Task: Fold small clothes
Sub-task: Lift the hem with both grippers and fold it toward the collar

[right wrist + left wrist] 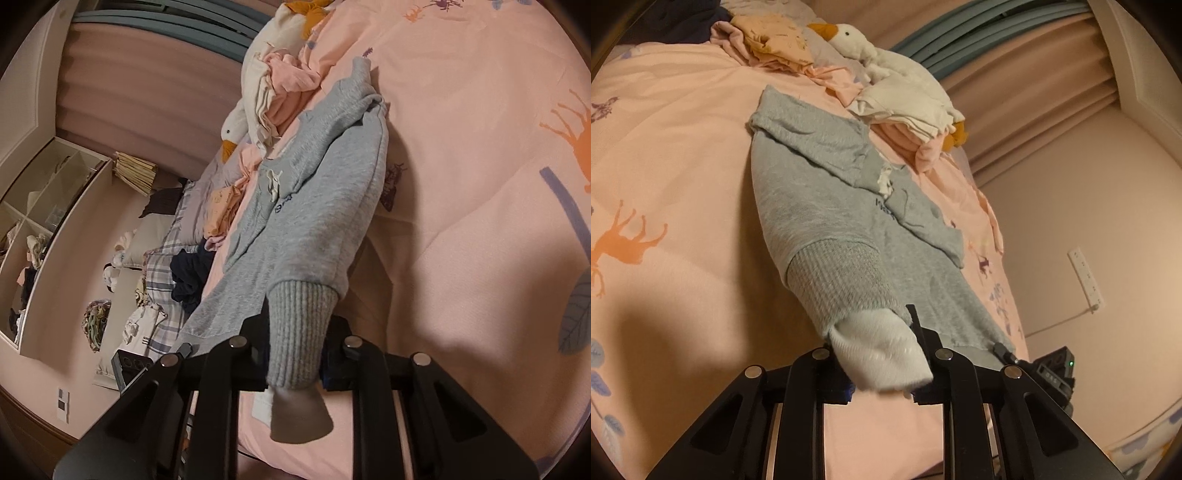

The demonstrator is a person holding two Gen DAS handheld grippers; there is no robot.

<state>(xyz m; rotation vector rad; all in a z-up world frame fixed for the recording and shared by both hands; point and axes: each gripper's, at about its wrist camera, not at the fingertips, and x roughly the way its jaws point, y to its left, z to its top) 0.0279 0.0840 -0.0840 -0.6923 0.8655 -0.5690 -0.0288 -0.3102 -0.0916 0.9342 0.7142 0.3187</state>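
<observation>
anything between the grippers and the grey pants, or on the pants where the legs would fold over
Nothing visible. The left gripper and right gripper are each shut on a ribbed cuff of the grey pants. The clothes pile lies beside the waist.

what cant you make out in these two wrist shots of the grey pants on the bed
- Left wrist view: the left tongs' pads, hidden by the ribbed cuff they grip.
- Right wrist view: the right tongs' pads, covered by the other cuff.
- Both views: dark print on the grey pants, too small to read.
- Right wrist view: shelf contents, too small.
</observation>
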